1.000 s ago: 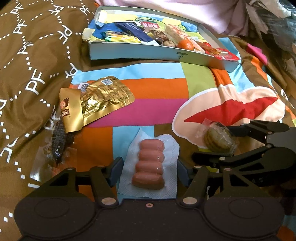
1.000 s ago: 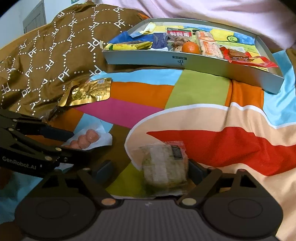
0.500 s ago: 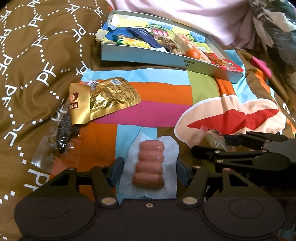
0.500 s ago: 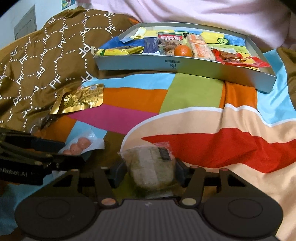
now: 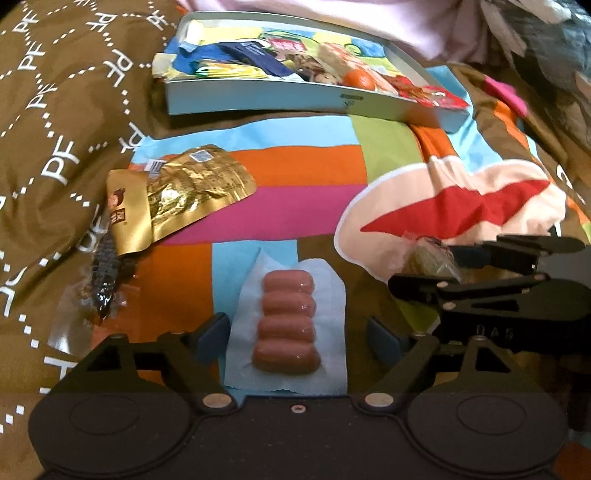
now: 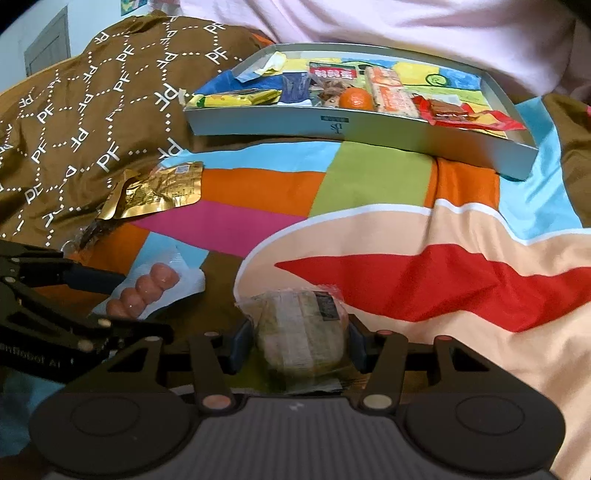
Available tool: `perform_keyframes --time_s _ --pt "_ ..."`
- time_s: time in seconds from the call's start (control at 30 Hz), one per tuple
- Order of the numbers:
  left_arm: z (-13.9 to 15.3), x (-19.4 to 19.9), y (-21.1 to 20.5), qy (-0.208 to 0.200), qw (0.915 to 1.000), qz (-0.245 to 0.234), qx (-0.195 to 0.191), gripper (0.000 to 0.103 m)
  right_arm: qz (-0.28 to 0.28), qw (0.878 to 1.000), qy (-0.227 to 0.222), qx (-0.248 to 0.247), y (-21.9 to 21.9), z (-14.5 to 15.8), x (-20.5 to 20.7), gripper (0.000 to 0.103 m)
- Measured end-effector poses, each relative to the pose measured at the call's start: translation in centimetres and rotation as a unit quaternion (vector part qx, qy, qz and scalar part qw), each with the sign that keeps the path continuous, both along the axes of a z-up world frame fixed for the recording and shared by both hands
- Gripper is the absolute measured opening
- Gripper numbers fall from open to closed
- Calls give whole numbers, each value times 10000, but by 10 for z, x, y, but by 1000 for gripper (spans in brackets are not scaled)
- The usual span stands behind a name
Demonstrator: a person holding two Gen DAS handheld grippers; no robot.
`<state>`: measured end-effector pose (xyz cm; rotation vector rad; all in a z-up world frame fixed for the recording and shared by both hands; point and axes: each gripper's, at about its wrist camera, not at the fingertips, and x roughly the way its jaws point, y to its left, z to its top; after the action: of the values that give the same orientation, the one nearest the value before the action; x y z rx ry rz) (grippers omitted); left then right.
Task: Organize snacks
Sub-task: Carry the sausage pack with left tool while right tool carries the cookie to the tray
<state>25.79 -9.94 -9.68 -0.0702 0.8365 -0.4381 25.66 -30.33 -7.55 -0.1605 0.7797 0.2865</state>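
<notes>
A white-backed pack of pink sausages (image 5: pixel 288 325) lies on the patchwork quilt between the fingers of my left gripper (image 5: pixel 295 334). Its jaws are opening and stand clear of the pack's edges. To the right, my right gripper (image 6: pixel 298 343) is closing on a clear-wrapped greenish pastry (image 6: pixel 299 332), and both pads press its sides. The pale blue snack box (image 6: pixel 369 129) lies further back on the bed, filled with packets and a mandarin (image 6: pixel 355 99).
A gold foil pouch (image 5: pixel 184 192) and a dark snack in clear wrap (image 5: pixel 105 277) lie left of the sausages, at the edge of a brown patterned duvet (image 5: pixel 55 110). A pink pillow (image 6: pixel 369 22) lies behind the box.
The right jaws went from wide apart to closed on the pastry. The left jaws, earlier close against the sausage pack's edges, have spread wider. Neither hand has shifted much.
</notes>
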Motion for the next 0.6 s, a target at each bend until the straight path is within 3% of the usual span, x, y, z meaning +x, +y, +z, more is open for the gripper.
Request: perform_keyframes --time_s 0.07,0.17,0.6 --pt "-1 -1 -2 -41 10000 -22 80 81 5 10000 -2 -21 0 0 0 57" --pt "0 -1 -1 -61 9998 105 145 66 8 10000 -4 -54 2 0 0 57" --pt "8 2 3 72 9980 526 -341 54 -1 9999 -38 -107 4 -1 0 58"
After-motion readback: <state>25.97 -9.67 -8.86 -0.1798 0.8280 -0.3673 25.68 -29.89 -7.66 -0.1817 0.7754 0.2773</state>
